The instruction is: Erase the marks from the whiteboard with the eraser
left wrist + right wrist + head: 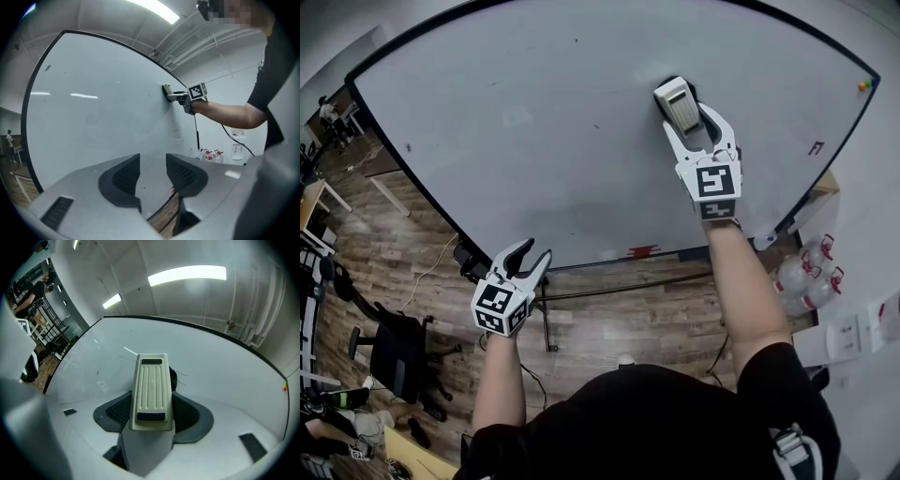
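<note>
Jaws of my right gripper [691, 117] are clenching the eraser [678, 97] in the head view, my arm reaching out and pressing it to the whiteboard [534, 122]. My left gripper [534, 253] is hanging by the board's lower edge. Its own view is showing released jaws, holding nothing. Seen from the right gripper, the eraser is sitting lengthwise between my jaws, beside thin dark marks [182, 376].
</note>
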Tool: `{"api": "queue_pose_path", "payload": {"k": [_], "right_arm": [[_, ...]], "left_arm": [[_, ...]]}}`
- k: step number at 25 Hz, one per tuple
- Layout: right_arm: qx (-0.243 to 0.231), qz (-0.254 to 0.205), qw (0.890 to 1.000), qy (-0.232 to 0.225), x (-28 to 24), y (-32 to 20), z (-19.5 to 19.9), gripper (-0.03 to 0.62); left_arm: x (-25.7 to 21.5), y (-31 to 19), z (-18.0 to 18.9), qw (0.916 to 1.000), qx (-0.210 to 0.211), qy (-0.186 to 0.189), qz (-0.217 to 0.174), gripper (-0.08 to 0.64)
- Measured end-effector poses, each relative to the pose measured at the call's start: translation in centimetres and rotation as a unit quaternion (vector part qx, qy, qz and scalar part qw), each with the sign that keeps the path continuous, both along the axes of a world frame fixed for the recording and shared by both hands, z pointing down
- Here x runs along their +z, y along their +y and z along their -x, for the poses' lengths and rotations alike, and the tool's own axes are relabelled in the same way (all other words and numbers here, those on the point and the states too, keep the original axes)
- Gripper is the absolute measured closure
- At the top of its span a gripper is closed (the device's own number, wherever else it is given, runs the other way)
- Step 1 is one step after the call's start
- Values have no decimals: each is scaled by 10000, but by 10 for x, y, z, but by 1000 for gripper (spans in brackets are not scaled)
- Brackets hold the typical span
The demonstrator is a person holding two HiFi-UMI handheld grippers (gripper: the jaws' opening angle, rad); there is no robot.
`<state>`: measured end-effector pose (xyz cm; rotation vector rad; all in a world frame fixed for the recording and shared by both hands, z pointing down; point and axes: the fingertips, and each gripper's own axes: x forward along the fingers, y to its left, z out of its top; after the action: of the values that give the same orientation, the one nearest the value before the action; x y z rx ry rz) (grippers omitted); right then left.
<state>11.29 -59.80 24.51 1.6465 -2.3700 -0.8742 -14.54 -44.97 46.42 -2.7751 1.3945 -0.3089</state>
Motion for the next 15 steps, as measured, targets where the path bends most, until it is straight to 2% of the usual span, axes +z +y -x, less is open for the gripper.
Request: {"api": "queue_pose_path", "payload": {"k": [7, 15], "right_arm": [[-119, 0, 9996, -271, -17, 1, 13, 345], [-438, -138, 9987, -239, -39, 7, 66, 345]], "left_arm": [[2, 6, 9, 9999, -105, 11, 19, 377], [8, 17, 18, 9997, -241, 40, 93, 377]]}}
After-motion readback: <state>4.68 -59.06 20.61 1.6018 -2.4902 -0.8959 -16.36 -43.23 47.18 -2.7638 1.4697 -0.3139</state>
